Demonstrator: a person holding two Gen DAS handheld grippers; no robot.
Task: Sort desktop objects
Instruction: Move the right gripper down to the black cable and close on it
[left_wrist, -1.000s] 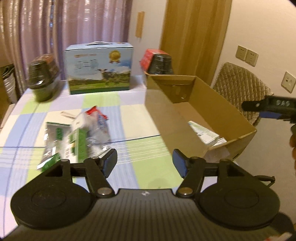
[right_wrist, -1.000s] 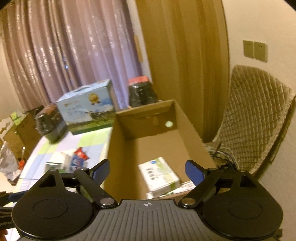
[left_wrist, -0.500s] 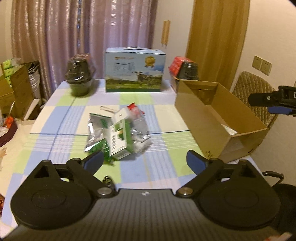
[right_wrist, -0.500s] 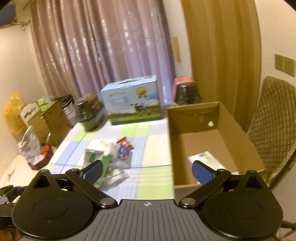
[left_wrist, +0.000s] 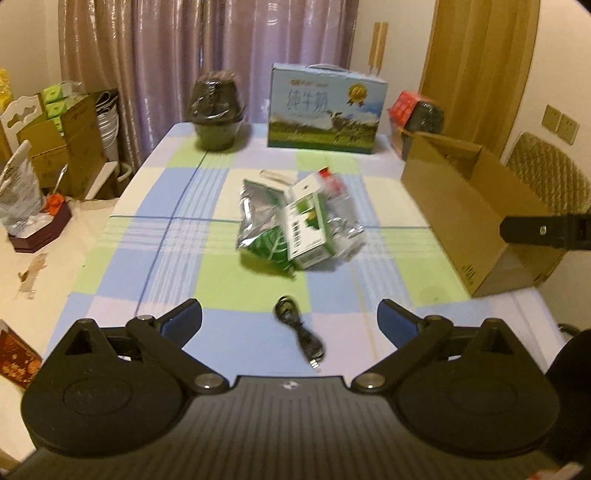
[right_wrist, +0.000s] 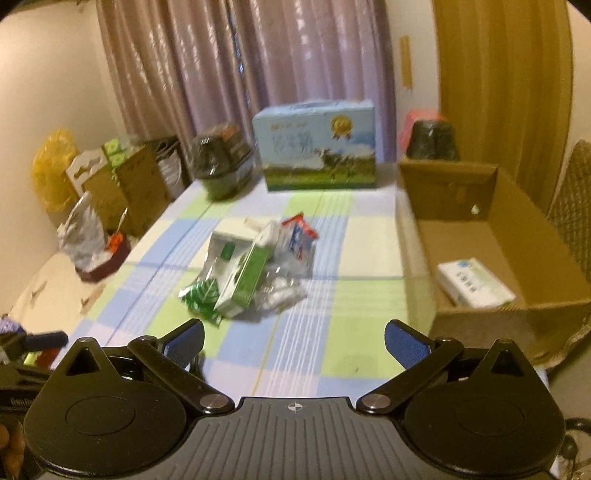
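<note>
A heap of packets lies mid-table: a green-and-white carton (left_wrist: 308, 230), a silver-green foil bag (left_wrist: 260, 221) and a red-topped packet (left_wrist: 332, 182); the heap also shows in the right wrist view (right_wrist: 247, 273). A black cable (left_wrist: 301, 338) lies near the front edge. An open cardboard box (left_wrist: 469, 206) stands at the right, holding a white packet (right_wrist: 474, 284). My left gripper (left_wrist: 290, 321) is open and empty above the front edge. My right gripper (right_wrist: 293, 341) is open and empty, back from the heap.
At the table's far side stand a blue milk carton box (left_wrist: 325, 109), a wrapped dark pot (left_wrist: 216, 110) and a red-topped dark pot (left_wrist: 421, 110). Boxes and bags (left_wrist: 55, 147) crowd the floor at left. A woven chair (left_wrist: 546, 173) stands at right.
Both grippers have pulled back and away from the cardboard box toward the table's front. The left jaws have opened wider. The black cable has come into view.
</note>
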